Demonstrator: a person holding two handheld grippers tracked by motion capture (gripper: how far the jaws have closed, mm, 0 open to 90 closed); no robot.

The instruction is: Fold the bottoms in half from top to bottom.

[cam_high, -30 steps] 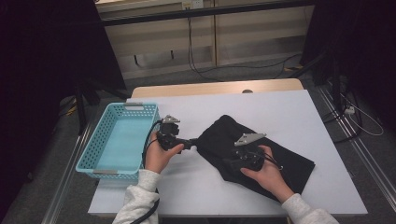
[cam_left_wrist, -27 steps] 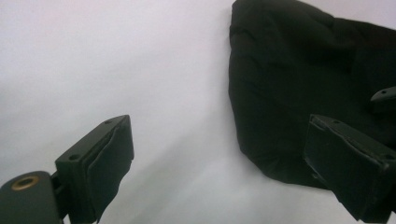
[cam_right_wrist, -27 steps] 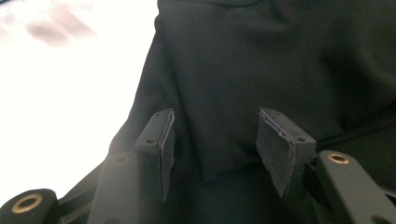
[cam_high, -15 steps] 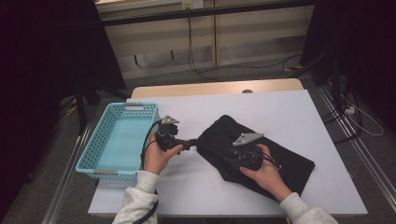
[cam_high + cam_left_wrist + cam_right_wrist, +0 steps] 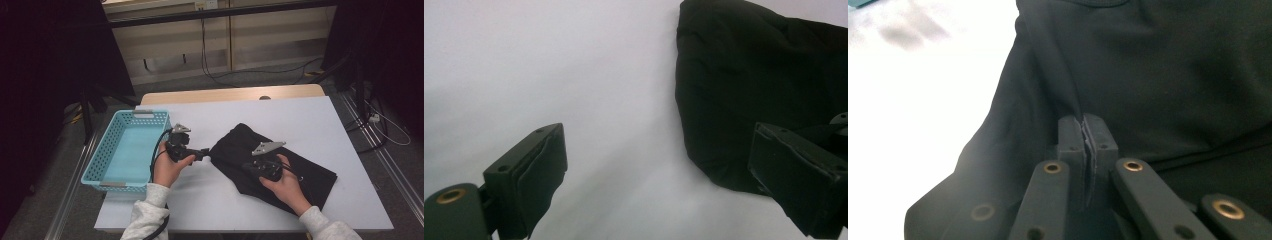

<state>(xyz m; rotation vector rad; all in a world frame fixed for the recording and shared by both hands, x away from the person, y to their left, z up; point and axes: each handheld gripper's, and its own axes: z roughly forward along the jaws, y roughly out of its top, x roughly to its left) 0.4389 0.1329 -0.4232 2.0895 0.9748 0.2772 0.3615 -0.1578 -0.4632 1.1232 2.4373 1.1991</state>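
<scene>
1. a black garment (image 5: 280, 165) lies folded on the white table (image 5: 310, 120), right of the middle and towards the near edge, running slantwise from a rounded end near the table's centre to a squarer end towards the near right corner.
2. the right gripper (image 5: 250, 166) rests on the middle of the garment, held by the person's right hand (image 5: 285, 182), which lies on the cloth too.
3. in the right gripper view its two jaws are pressed together, pinching a raised ridge of the black cloth (image 5: 1068, 95) that runs up and away from the pads; the jaws have just been closing, with the cloth between them.
4. a grey three-cornered plate (image 5: 267, 147) sits on top of the right gripper.
5. the left gripper (image 5: 206, 151) is held level just above the table, its tips just beside the garment's rounded end; whether they touch it cannot be told from the high view.
6. in the left gripper view its jaws stand wide apart and released, with bare table between them and the garment's rounded end (image 5: 734, 100) lying ahead, partly behind the right-hand jaw.
7. the left hand (image 5: 169, 167) grips the gripper's body, a pale grey sleeve (image 5: 147, 215) coming in from the near edge.
8. a light blue perforated basket (image 5: 107, 150) stands along the table's left edge, well apart from the garment and close beside the left hand.
</scene>
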